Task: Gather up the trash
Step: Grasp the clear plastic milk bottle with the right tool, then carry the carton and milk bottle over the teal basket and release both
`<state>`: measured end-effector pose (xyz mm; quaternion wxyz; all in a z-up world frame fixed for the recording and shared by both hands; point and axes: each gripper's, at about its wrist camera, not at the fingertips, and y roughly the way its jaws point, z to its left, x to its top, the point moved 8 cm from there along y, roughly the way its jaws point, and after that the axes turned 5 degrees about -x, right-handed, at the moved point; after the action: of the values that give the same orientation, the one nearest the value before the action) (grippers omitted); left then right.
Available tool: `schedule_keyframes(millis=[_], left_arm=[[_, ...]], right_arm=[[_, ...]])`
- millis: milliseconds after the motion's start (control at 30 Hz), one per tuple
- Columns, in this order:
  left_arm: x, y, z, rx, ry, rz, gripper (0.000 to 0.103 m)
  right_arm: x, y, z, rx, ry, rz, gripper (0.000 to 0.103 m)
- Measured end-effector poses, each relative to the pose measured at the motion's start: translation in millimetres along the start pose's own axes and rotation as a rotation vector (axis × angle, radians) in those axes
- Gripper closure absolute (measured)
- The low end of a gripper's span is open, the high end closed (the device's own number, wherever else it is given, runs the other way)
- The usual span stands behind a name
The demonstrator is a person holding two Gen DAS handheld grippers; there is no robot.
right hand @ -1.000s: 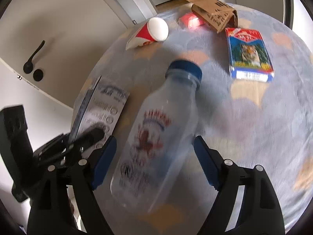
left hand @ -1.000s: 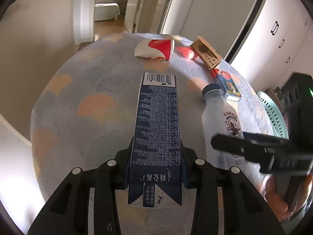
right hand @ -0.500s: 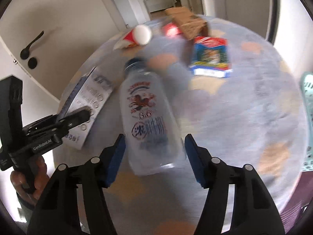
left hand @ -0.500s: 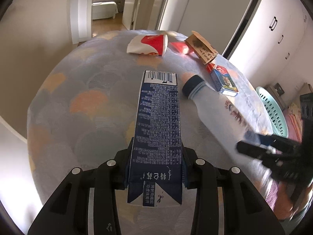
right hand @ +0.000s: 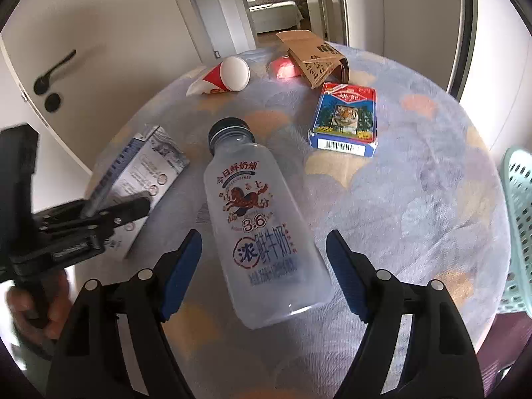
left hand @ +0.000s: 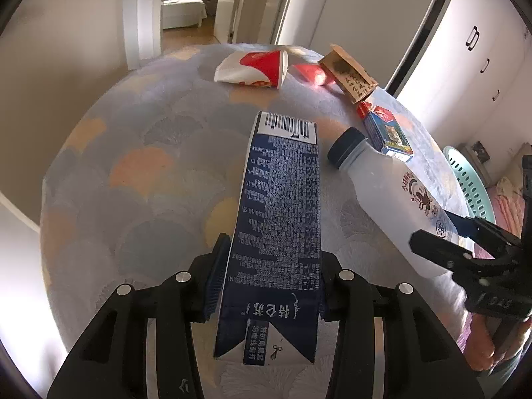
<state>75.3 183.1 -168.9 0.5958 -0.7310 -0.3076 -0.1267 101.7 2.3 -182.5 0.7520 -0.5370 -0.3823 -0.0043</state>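
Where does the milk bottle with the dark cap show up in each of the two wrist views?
Left wrist view: the milk bottle lies at right of centre, cap toward the middle, right of the dark blue carton.
Right wrist view: it lies in the centre, between the right gripper's opening jaws, which do not touch it.
Shared landmark: the blue tiger box, just beyond the cap.

Basket [right hand: 518,232] cut off at right edge — red item [right hand: 282,68] half hidden.
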Motion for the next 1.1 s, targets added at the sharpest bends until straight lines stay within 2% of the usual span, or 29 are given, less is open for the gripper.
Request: schedule_keyframes(millis=[67, 200, 367, 533, 733, 900, 1100], left_arm=[[1, -2, -1, 0.010, 0.008, -0.008, 0.062], [2, -5, -4, 0.009, 0.021, -0.004, 0.066], [4, -9, -11, 0.009, 0.032, -0.024, 0.068], [12, -20, -22, -0.006, 0.047, -0.059, 0.068], [20, -26, -36, -0.017, 0.066, -0.083, 0.069], [16, -20, -39, -0.015, 0.071, -0.071, 0.069], [16, -23, -39, -0.018, 0.066, -0.070, 0.069]], right_arm=[[1, 2, 2, -0.029, -0.025, -0.013, 0.030], [1, 6, 3, -0.025, -0.024, -0.014, 0.031], [5, 13, 2, -0.010, -0.022, -0.019, 0.043], [6, 12, 5, -0.008, -0.043, -0.031, 0.047], [5, 4, 2, 0.003, -0.052, -0.042, 0.048], [1, 22, 2, 0.097, 0.001, 0.044, 0.046], [4, 14, 2, 0.056, -0.013, 0.007, 0.050]])
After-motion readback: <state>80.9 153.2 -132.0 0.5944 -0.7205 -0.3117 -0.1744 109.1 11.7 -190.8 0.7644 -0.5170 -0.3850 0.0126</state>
